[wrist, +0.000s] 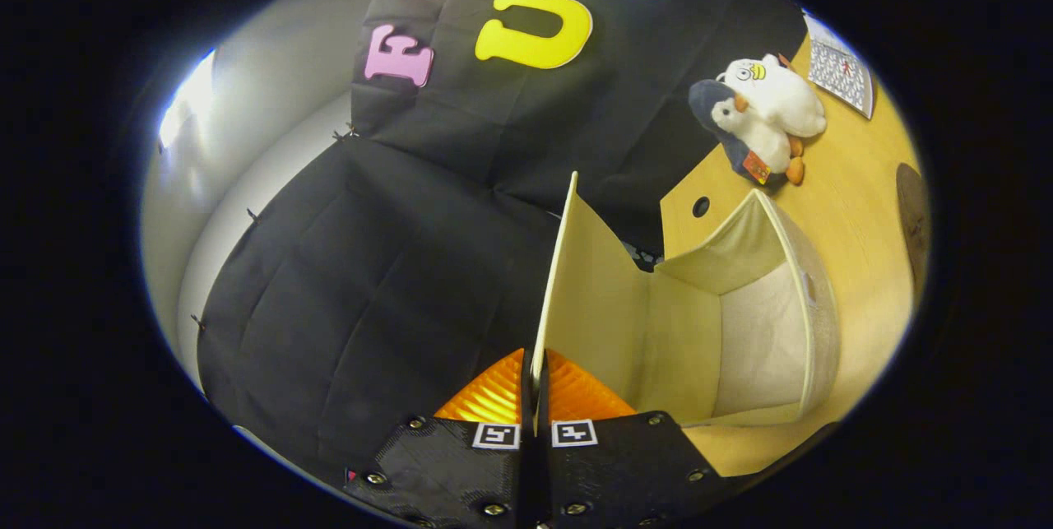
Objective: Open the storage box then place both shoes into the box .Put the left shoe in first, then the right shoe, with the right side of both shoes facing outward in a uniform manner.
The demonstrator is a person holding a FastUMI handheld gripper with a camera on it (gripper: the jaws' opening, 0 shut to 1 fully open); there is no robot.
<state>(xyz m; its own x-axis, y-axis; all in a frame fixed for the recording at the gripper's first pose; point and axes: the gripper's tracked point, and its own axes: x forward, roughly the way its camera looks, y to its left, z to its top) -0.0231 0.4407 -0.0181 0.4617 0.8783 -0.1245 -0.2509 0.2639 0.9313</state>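
Black cloth (428, 208) covers the left and centre of the frame, with a wooden table (855, 208) at the right. On the table lies the storage box (740, 323), open, its pale lid (584, 290) swung up through the middle. The gripper (536, 385) at bottom centre pinches the lid's edge between nearly closed fingers. Two plush toys (761, 113) lie at upper right, near a calendar (841, 68).
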